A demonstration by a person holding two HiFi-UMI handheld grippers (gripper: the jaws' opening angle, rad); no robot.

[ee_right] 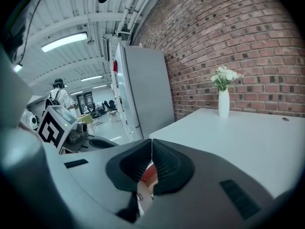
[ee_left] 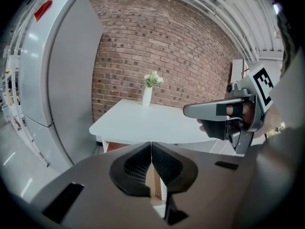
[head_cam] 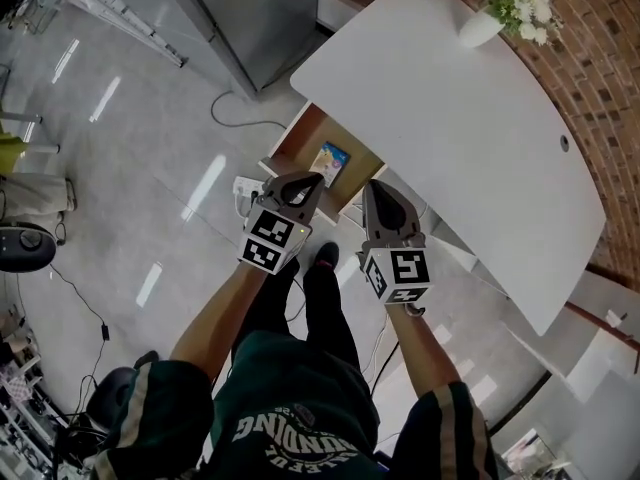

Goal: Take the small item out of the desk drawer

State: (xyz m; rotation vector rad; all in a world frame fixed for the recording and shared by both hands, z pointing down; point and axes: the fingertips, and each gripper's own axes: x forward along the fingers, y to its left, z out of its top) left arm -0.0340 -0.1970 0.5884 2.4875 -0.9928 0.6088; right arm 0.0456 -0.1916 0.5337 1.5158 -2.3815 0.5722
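Both pairs of jaws are pressed together, empty. The left gripper and right gripper hover side by side, likely poised before a reach. Just ahead of the left tips, the item lies in the open drawer, so the jaws must spread first.

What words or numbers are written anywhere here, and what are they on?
Shirt: white letters, upside down, too unclear to read.
Small item: print too small.
Red label on the fridge: blurred.
Marker cube: black-and-white pattern, no words.
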